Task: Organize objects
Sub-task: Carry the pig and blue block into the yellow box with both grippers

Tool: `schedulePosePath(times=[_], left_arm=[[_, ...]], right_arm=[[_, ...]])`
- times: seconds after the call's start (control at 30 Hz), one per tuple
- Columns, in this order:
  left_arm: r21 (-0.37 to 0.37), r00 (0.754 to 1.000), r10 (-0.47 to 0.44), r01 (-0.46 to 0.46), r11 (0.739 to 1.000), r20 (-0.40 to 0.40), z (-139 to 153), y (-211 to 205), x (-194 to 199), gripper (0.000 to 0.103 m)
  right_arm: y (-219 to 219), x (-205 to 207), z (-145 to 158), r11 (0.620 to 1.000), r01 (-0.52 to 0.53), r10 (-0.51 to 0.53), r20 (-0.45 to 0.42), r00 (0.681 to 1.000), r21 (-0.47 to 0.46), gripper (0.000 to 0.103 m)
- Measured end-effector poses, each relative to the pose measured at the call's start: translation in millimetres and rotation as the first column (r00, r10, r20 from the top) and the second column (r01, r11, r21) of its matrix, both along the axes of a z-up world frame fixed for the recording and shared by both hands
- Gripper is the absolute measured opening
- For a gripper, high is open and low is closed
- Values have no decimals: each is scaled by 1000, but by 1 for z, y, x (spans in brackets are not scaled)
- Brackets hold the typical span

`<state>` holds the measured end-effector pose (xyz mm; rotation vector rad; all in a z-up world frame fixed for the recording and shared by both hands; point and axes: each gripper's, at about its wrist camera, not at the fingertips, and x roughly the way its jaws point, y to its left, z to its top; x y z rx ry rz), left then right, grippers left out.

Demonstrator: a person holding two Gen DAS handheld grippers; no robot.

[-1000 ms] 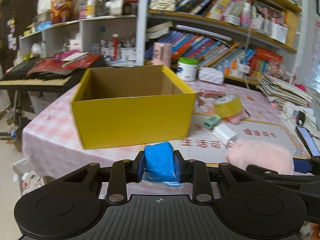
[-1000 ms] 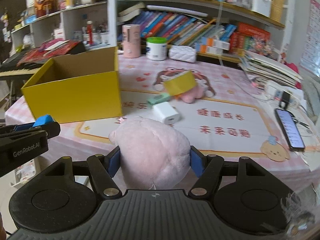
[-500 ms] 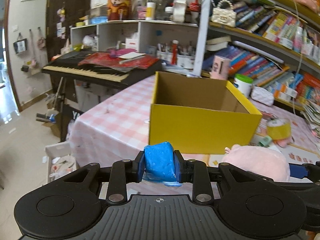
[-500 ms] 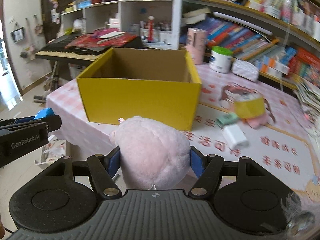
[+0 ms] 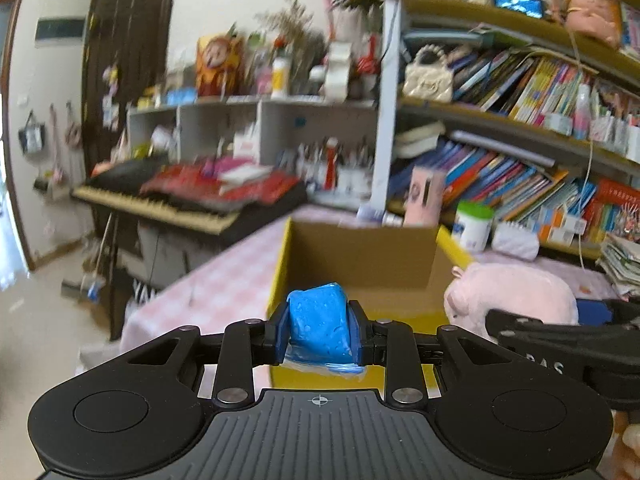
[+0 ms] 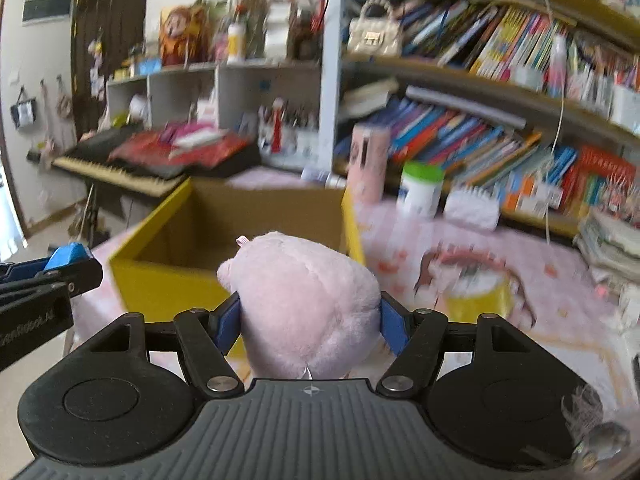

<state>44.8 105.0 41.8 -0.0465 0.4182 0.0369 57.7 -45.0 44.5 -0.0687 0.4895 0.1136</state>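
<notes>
Both grippers clenched: left gripper squeezing squishy blue block, right gripper gripping light soft pink plush mid-body, nearing yellow box.

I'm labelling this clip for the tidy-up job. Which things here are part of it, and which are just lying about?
In the job:
- blue block in the left gripper
- pink plush in the right gripper
- yellow box

Lying about:
- keyboard
- books
- white jar
</notes>
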Motion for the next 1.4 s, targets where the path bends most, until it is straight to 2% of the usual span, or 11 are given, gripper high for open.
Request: schedulePosePath(times=[0.13, 0.27, 0.47, 0.6, 0.7, 0.87, 1.0, 1.07, 1.27, 1.4], left_arm=[[20, 999, -12, 11, 1000, 34, 8, -14, 22, 28], [28, 1000, -3, 2, 1000, 31, 10, -22, 49, 28], [24, 999, 30, -30, 999, -14, 4, -27, 87, 28], [26, 996, 49, -47, 999, -75, -5, -24, 110, 28], [43, 991, 65, -60, 997, -119, -14, -22, 124, 28], [66, 982, 92, -82, 994, -168, -27, -23, 138, 28], [77, 975, 107, -93, 993, -195, -34, -22, 145, 28], [80, 973, 109, -94, 992, -204, -37, -23, 148, 28], [86, 964, 109, -91, 992, -244, -46, -25, 156, 28], [84, 958, 108, -89, 993, -266, -51, -28, 159, 28]], right_arm=[[-8, 27, 9, 1000, -10, 10, 30, 999, -2, 66], [-14, 55, 12, 999, -32, 33, 36, 999, -10, 66], [-16, 95, 7, 996, -81, 81, 15, 997, -35, 66], [-10, 118, -6, 987, -139, 139, -8, 990, -85, 66], [-1, 127, -16, 968, -180, 186, 21, 982, -177, 67], [9, 137, -26, 927, -255, 279, 52, 959, -275, 66], [18, 144, -36, 882, -341, 366, 18, 930, -326, 66], [20, 150, -42, 868, -377, 389, -30, 921, -323, 66], [8, 177, -51, 902, -400, 373, -175, 911, -162, 67], [8, 181, -51, 879, -447, 418, -184, 890, -164, 67]])
